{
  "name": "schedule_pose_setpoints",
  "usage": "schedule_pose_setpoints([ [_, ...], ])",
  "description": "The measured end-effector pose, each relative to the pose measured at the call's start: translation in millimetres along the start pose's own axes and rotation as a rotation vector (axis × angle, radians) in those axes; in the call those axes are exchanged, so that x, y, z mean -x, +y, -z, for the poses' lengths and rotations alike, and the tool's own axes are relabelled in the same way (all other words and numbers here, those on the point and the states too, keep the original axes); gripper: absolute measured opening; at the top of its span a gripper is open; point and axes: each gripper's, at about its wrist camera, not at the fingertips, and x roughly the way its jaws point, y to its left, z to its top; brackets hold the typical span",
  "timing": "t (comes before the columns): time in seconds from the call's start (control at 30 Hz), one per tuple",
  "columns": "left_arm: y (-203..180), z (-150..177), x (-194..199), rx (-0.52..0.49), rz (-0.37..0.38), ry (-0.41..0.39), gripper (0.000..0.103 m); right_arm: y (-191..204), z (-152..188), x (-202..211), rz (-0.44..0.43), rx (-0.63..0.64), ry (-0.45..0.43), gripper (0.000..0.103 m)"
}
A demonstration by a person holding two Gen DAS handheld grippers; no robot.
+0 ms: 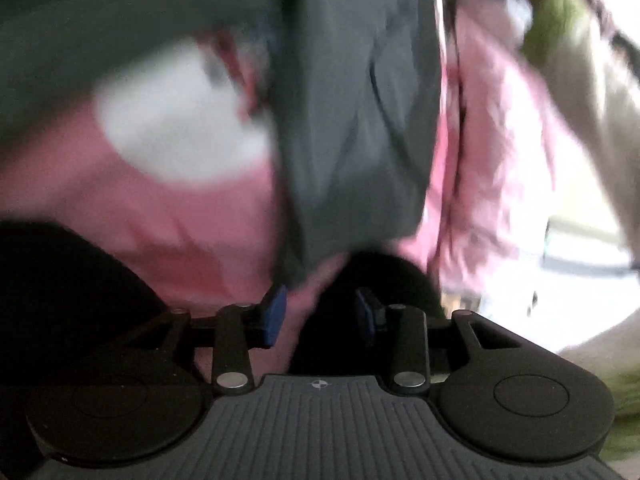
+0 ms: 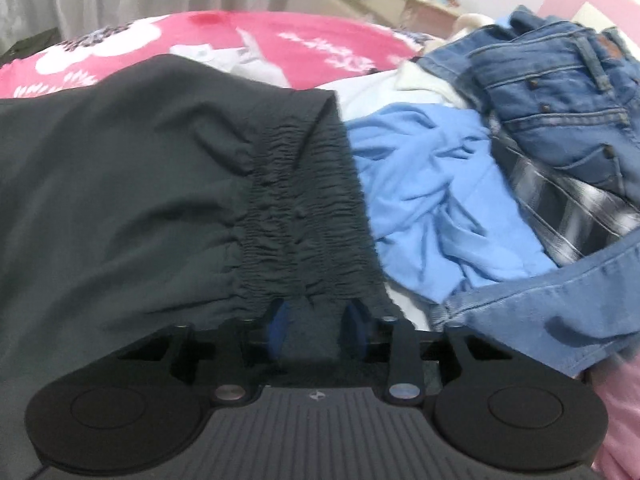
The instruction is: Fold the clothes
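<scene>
Bedcover (image 2: 224, 36): pink with white flowers; we see it past the trousers, far ahead of the right jaws.
Trousers (image 2: 132, 184): dark grey; their gathered waistband runs down between our right jaws.
Jeans (image 2: 560, 92): ahead and right of the right jaws, with a blue shirt (image 2: 432, 200) nearer.
Right gripper (image 2: 316, 330): jaws narrowly apart, waistband cloth between the pads.
Left gripper (image 1: 320, 318): jaws partly open; the trousers' (image 1: 352, 120) edge hangs by the left pad, grip unclear in the blur.
</scene>
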Motion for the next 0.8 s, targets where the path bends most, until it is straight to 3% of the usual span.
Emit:
schedule_pose_setpoints([
  [0.1, 3.2, -19.0, 32.1, -0.023, -0.034, -0.179, 0.038, 5.9, 0.2, 11.0, -0.006, 0.025, -0.02, 0.026],
  [0.17, 1.9, -34.6, 51.2, -0.053, -0.047, -0.297, 0.038, 7.5, -0.1, 11.4, -0.005, 0.038, -0.019, 0.031],
  [0.2, -1.4, -43.1, 55.0, -0.066, -0.062, -0.356, 0.038, 7.6, -0.6, 9.4, -0.005, 0.044, -0.013, 0.039],
  [0.23, -4.8, -51.5, 57.5, -0.079, -0.065, -0.401, 0.038, 7.4, -1.7, 5.7, -0.01, 0.048, -0.006, 0.045],
  [0.33, -19.6, -75.7, 58.3, -0.132, -0.051, -0.51, 0.038, 4.5, -4.7, -5.9, -0.037, 0.046, 0.022, 0.045],
  [0.37, -26.9, -84.8, 53.5, -0.155, -0.063, -0.555, 0.039, 3.8, -4.8, -8.2, -0.047, 0.043, 0.032, 0.043],
  [0.5, -52.9, -117.7, 20.4, -0.159, -0.231, -0.713, 0.041, 9.5, -4.1, -2.0, -0.012, 0.054, 0.019, 0.01],
  [0.53, -58.2, -127.0, 11.4, -0.152, -0.274, -0.749, 0.041, 10.9, -3.5, 2.2, 0.012, 0.057, 0.005, 0.009],
  [0.8, -73.1, -180.7, -7.6, -0.213, -0.37, -0.862, 0.041, 17.5, 6.0, 18.0, 0.17, 0.088, -0.095, 0.008],
])
